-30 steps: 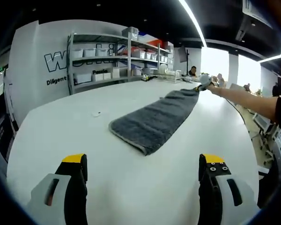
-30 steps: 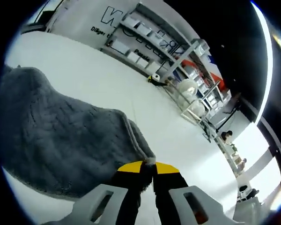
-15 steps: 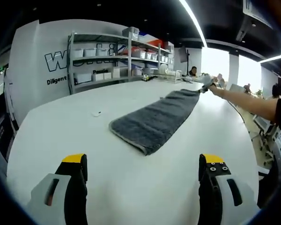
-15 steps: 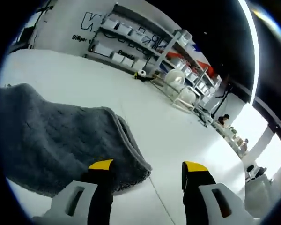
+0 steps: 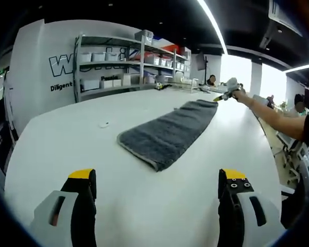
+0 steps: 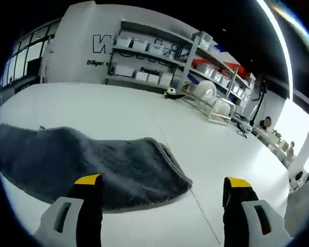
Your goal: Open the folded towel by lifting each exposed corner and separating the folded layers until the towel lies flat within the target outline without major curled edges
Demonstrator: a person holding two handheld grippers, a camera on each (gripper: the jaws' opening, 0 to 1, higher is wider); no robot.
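- White table [image 5: 67, 139]: a broad surface spanning the foreground of both views and carrying the towel.
- Metal shelving [image 5: 118, 64]: stands against the far wall, loaded with white bins; in the right gripper view it runs along the upper centre [image 6: 154, 62].
- Grey towel [image 5: 167, 131]: lies on the table as a long, narrow strip, still folded lengthwise. In the left gripper view it stretches from a near end, ahead of the jaws, away toward the upper right. In the right gripper view its far end [image 6: 118, 164] lies just ahead of the jaws, with a rounded, slightly raised edge.
- Left gripper [image 5: 157, 185]: jaws spread wide, holding nothing, above bare table; the towel lies ahead of the yellow tips, apart from them.
- Right gripper [image 6: 162, 188]: jaws spread wide and empty; the left tip overlaps the towel's edge, the right tip stands over bare table. From the left gripper view it appears small [image 5: 227, 92], raised just beyond the towel's far end.
- Small white scrap [image 5: 103, 124]: rests on the table left of the towel.
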